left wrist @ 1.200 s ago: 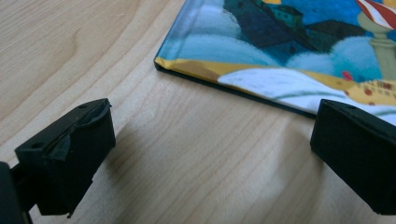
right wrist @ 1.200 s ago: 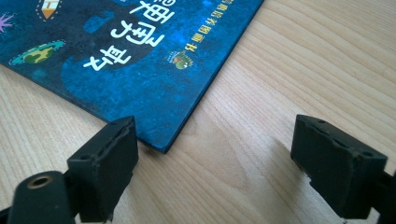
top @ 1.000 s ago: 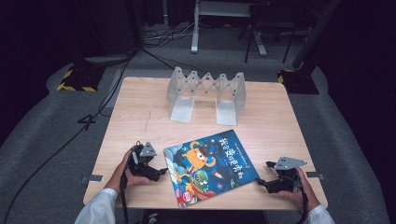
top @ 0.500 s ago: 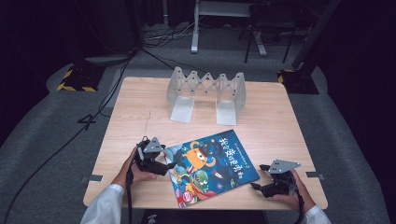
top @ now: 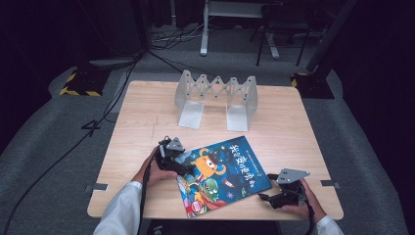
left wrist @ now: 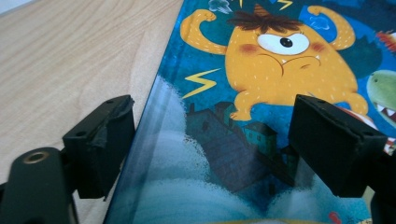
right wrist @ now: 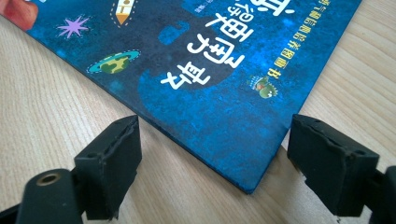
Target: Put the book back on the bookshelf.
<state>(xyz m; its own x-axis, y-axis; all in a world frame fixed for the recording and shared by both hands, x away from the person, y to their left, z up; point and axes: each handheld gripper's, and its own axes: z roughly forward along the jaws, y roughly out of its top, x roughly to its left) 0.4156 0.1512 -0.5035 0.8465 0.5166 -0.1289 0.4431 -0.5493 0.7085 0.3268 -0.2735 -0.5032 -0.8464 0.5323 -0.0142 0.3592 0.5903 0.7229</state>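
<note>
Book [top: 221, 175] with a blue cover lies flat on the wooden desk [top: 142, 122], near the edge where the person sits. It is turned a bit, so its corners point at the desk's sides. On the cover is an orange monster [left wrist: 280, 60] with one eye and yellow lightning bolts. White and yellow letters run along the far part of the cover.

The left claw [top: 172, 157] is at the left edge of the book, held in the person's left hand [top: 155, 171]. In the left gripper view the claw [left wrist: 224, 149] is wide open. One jaw sits over the bare desk, just beside the book's edge. The other jaw sits over the cover, below the monster's feet. I cannot tell if the jaws touch the book.

The right claw [top: 274, 197] is near the book's right corner, held in the person's right hand [top: 303, 205]. In the right gripper view this claw [right wrist: 215, 163] is wide open too. The corner of the book [right wrist: 210, 79] points in between the two jaws. The jaws hold nothing.

At the far side of the desk stands a grey folding rack [top: 216, 97] with zigzag bars between two ends. It is well apart from the book. White sleeves [top: 120, 210] show at the bottom of the high view. The floor [top: 49, 147] around the desk is grey, with black cables [top: 112, 105] on it.
</note>
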